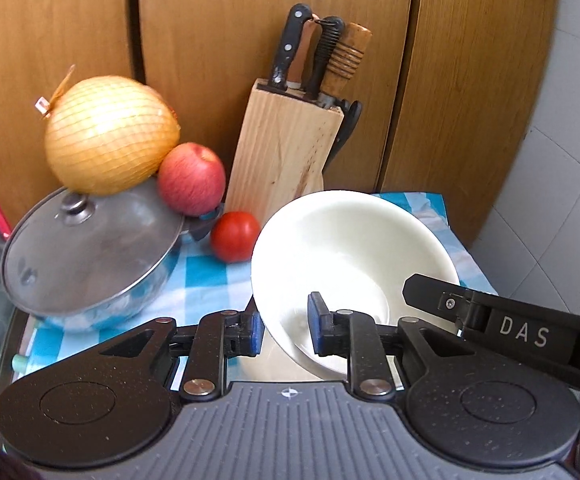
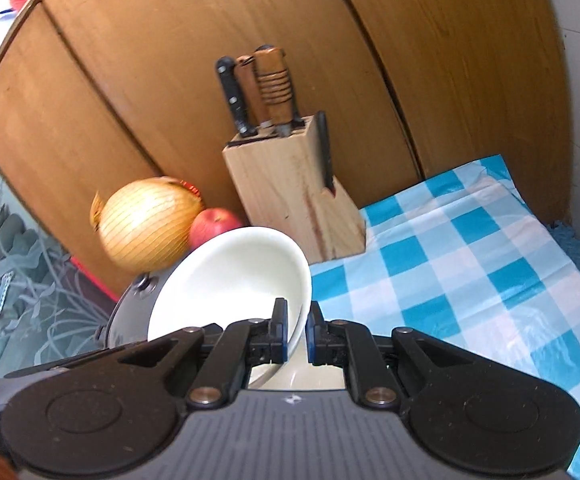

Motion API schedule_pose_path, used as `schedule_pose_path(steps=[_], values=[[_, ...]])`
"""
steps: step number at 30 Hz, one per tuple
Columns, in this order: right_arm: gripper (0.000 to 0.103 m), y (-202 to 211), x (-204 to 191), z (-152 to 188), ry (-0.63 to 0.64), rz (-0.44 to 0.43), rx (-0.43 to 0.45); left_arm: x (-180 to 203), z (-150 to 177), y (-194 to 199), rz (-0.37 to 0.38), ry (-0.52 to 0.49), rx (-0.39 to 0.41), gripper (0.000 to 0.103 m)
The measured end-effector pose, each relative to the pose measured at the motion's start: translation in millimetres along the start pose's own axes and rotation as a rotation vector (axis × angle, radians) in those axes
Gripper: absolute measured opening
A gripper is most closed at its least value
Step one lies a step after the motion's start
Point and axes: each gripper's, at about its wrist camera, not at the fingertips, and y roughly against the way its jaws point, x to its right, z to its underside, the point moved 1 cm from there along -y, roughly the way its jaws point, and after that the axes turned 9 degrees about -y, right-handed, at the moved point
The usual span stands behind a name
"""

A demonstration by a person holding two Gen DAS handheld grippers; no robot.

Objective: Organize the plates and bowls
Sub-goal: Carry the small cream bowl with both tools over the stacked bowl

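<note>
A white bowl (image 1: 346,248) is held tilted above the blue-and-white checked cloth (image 1: 201,276). In the left wrist view my left gripper (image 1: 283,330) has its pads on either side of the bowl's near rim, with a visible gap, so it is open. The right gripper's black finger (image 1: 434,294) reaches onto the bowl's right rim. In the right wrist view my right gripper (image 2: 294,336) is shut on the rim of the same bowl (image 2: 229,280), one pad inside and one outside. A second white dish (image 2: 314,378) shows below the bowl, mostly hidden.
A steel pot with lid (image 1: 85,256) stands left, a netted pomelo (image 1: 109,132) and an apple (image 1: 191,184) resting on it. A tomato (image 1: 233,236) lies on the cloth. A wooden knife block (image 1: 285,148) stands against brown cabinet doors (image 1: 209,40). Checked cloth (image 2: 470,264) stretches right.
</note>
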Motion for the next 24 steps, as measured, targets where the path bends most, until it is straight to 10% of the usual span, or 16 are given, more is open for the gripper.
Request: schedule_pose_path(steps=[24], values=[[0.012, -19.0, -9.1, 38.6, 0.066, 0.061, -0.084, -22.8, 42.0, -19.7, 0.028, 0.07, -0.032, 0.032]])
